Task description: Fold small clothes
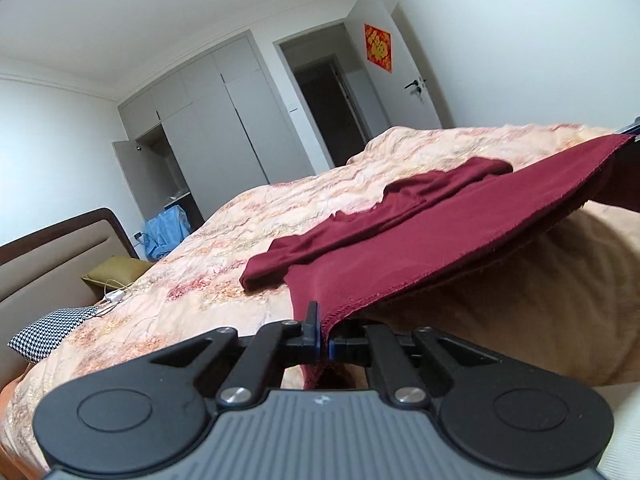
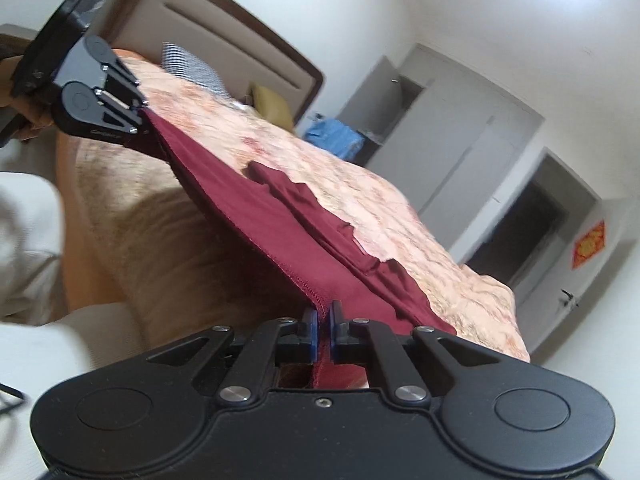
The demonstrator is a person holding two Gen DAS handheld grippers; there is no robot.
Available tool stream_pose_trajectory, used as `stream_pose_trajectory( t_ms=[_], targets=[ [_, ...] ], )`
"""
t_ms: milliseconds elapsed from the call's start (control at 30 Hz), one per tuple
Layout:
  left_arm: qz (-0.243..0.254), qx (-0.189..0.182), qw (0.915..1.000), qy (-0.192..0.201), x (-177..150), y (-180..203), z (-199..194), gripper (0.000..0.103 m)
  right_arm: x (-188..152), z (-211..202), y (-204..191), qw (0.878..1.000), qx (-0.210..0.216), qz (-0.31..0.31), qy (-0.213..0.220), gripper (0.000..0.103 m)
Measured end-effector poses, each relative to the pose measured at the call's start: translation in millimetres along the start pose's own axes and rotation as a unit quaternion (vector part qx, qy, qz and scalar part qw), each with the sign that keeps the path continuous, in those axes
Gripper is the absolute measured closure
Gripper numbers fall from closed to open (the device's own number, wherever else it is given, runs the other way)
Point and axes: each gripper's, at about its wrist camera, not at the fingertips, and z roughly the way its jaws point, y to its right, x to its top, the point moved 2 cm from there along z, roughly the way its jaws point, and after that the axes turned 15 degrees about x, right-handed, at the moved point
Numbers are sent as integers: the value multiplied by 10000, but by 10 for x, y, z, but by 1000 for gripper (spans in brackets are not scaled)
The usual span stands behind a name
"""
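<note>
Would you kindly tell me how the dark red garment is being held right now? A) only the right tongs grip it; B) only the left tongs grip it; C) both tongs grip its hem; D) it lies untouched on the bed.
C: the left tongs and the right tongs are each shut on the hem of the dark red garment, which is stretched between them above the bed.

Not much to read here, honestly. The only sign showing is a red diamond-shaped paper poster hanging on the white wall beside the door, with a big gold character on it, but it's coming out too blurry to make out. In the right wrist view the same poster is looking even fuzzier. There's tiny lettering on the left gripper, also unreadable.
</note>
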Motion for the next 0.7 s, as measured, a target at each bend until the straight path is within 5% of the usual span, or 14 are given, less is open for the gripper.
stream_pose_trajectory(
  t_ms=[200,367,467,700],
  targets=[
    [35,-402,9991,-155,107,-259,-780,100,172,-822,-46,9977,664,28,-106,99],
    [-436,-1114,9879,-986,186,-488,-1233,100,274,-1261,-115,9886,1465,244,-244,98],
    [-521,-1252,9828,-1257,229,-582,-1237,100,305,-1303,-133,9869,1568,201,-319,98],
    [-596,-1155,9859,-1054,520,-697,-901,99,469,-1142,173,9858,1635,361,-143,98]
  ],
)
